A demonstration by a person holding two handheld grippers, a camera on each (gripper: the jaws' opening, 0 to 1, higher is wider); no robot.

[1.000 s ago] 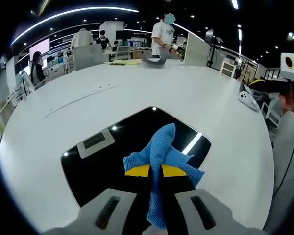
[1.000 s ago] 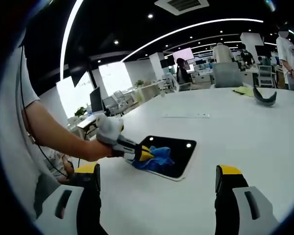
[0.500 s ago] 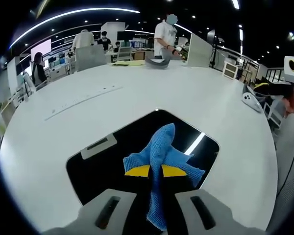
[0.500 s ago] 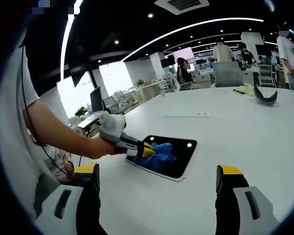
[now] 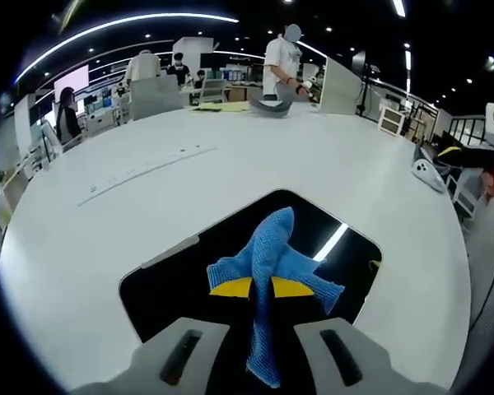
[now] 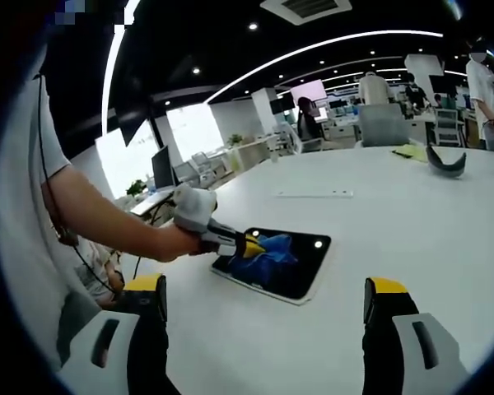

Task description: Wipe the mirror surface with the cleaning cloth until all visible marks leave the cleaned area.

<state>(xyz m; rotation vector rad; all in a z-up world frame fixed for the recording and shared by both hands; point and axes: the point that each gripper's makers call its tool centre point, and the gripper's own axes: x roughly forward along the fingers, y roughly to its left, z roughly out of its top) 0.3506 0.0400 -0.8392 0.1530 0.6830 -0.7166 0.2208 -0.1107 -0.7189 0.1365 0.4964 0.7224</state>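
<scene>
On the white table, near its front edge: a flat dark mirror with rounded corners, glossy, reflecting ceiling lights. Likely rigid, fragile and slick, so best left lying flat and only pressed lightly. Over it, a blue cloth, soft, light, waffle-textured, bunched and pinched at its middle by the left gripper, yellow-tipped jaws clamped on it. Right gripper spread wide, holding nothing, hovering beside the mirror.
</scene>
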